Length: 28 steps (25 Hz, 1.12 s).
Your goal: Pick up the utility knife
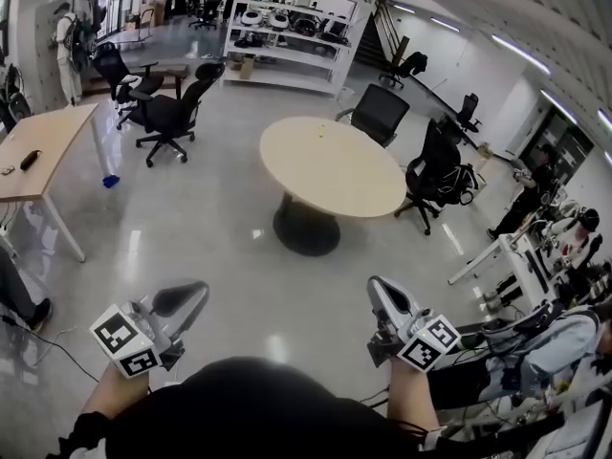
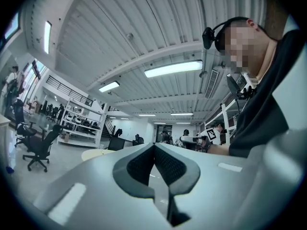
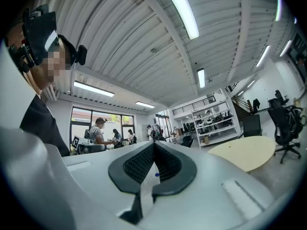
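Observation:
No utility knife shows in any view. In the head view both grippers are held low, close to the person's body, over bare glossy floor. My left gripper (image 1: 187, 296) points up and right with its jaws together and nothing between them. My right gripper (image 1: 380, 289) points up and left, also shut and empty. In the left gripper view the pads meet at the tip of the left gripper (image 2: 154, 145), with the office behind. In the right gripper view the right gripper (image 3: 154, 144) looks the same. A small dark object (image 1: 30, 160) lies on the far left desk; I cannot tell what it is.
A round beige table (image 1: 330, 165) stands in the middle of the floor ahead. Black office chairs (image 1: 172, 113) stand around it. A wooden desk (image 1: 46, 137) is at the left, white shelving (image 1: 287, 32) at the back, and desks with people (image 1: 535, 247) at the right.

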Available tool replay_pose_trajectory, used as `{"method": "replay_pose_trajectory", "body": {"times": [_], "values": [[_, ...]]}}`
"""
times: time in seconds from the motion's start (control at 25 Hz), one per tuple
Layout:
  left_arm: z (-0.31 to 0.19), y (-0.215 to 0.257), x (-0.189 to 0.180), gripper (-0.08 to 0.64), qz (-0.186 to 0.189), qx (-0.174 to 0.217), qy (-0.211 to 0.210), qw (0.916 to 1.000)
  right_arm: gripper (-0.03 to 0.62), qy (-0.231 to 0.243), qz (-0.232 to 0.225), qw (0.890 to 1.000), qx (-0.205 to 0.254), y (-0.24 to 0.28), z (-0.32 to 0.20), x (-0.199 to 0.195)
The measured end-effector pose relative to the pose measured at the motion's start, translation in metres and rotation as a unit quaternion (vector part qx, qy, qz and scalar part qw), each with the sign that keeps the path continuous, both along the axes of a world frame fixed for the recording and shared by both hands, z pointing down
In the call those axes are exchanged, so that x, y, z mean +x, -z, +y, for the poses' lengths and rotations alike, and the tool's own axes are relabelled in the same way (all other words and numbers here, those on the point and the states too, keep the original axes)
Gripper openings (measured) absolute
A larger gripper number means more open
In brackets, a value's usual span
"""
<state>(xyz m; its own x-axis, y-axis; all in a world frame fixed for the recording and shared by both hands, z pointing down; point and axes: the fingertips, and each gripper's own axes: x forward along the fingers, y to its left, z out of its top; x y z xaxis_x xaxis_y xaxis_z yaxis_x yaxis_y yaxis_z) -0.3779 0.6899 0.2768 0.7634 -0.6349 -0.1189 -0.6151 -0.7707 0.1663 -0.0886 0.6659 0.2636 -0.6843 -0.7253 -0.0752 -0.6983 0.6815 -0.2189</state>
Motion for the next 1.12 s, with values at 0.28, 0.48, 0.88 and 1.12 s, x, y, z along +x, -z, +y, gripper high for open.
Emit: {"method": "replay_pose_trajectory", "body": {"times": [0.28,0.48,0.88,1.12], "values": [[-0.011,0.019,0.107,-0.003,-0.017,0.013,0.002,0.9998,0.014,0.008,0.014,1.000,0.021,0.001,-0.014,0.100],[-0.021,0.011,0.179,-0.003,-0.040,0.003,-0.019,0.9990,0.014,-0.002,0.002,1.000,0.010,-0.018,-0.022,0.167],[-0.054,0.009,0.262,-0.003,-0.063,-0.012,-0.063,0.9960,0.014,-0.047,-0.027,0.998,-0.013,-0.043,-0.032,0.252],[-0.085,0.004,0.276,-0.003,-0.063,-0.012,-0.096,0.9933,0.014,-0.076,-0.023,0.997,-0.017,-0.044,-0.050,0.265]]}}
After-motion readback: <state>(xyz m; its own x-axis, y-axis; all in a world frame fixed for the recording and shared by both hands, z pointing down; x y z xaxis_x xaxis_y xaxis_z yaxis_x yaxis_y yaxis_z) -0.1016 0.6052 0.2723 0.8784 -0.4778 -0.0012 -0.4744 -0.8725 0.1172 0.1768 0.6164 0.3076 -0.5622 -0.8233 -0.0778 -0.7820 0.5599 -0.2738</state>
